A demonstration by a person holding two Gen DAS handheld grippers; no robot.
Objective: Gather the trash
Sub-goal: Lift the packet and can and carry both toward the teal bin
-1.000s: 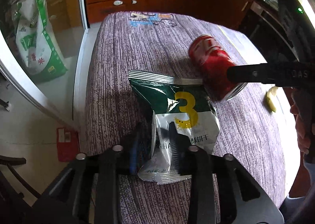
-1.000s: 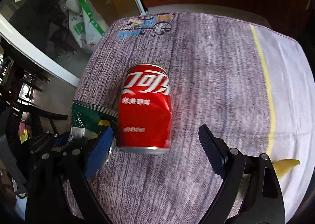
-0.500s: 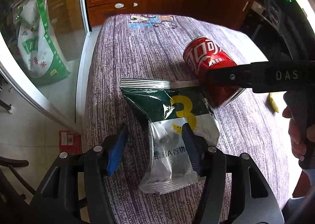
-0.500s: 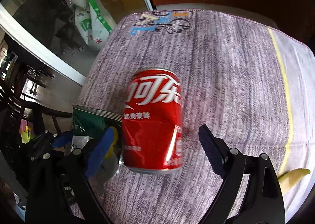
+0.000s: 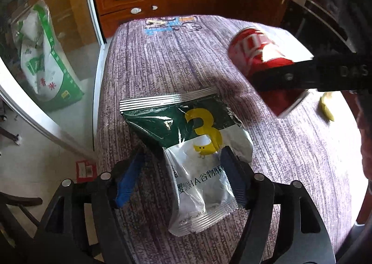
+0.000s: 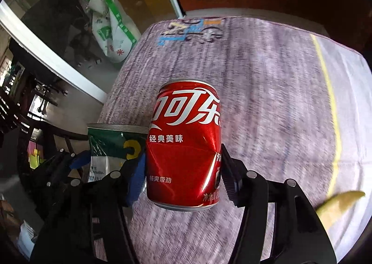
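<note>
On my right gripper the fingers had closed against both sides of the red soda can, pressing its dented lower half; the can lay lengthwise between them over the purple tablecloth. I could not tell whether it had lifted clear of the cloth. My left gripper stood wide open, holding nothing, its fingers straddling the green-and-silver snack packet, which lay flat on the cloth near the table's left edge. The right finger sat at the packet's edge; the blue-padded left one stood apart from it. A yellow peel scrap lay beyond the can.
</note>
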